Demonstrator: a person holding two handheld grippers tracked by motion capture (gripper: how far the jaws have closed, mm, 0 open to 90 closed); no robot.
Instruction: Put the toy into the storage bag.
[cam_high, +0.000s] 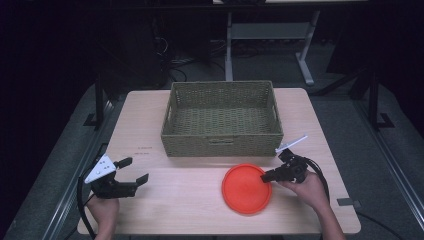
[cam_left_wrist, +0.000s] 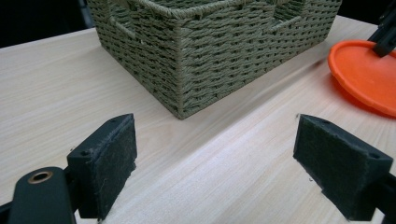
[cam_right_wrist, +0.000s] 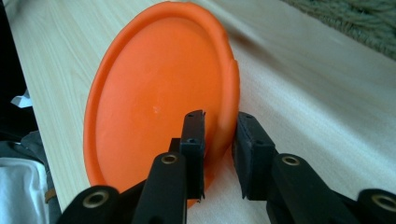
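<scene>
We've got a round, flat orange plastic disc with a raised rim (cam_high: 246, 190) lying on the light wooden tabletop (cam_high: 175, 200), just in front of the woven basket (cam_high: 222, 142).

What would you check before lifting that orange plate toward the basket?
1. Right gripper straddles the rim of the orange plate: ok.
2. Pads pressing firmly on the rim: cannot tell; a jaw sits on each side, close to it.
3. Basket has room inside: ok, nothing lies in it.
4. Path from plate to basket free: ok; only the basket's near wall to clear.
5. Left gripper out of the way: ok, open at the table's left edge.
</scene>
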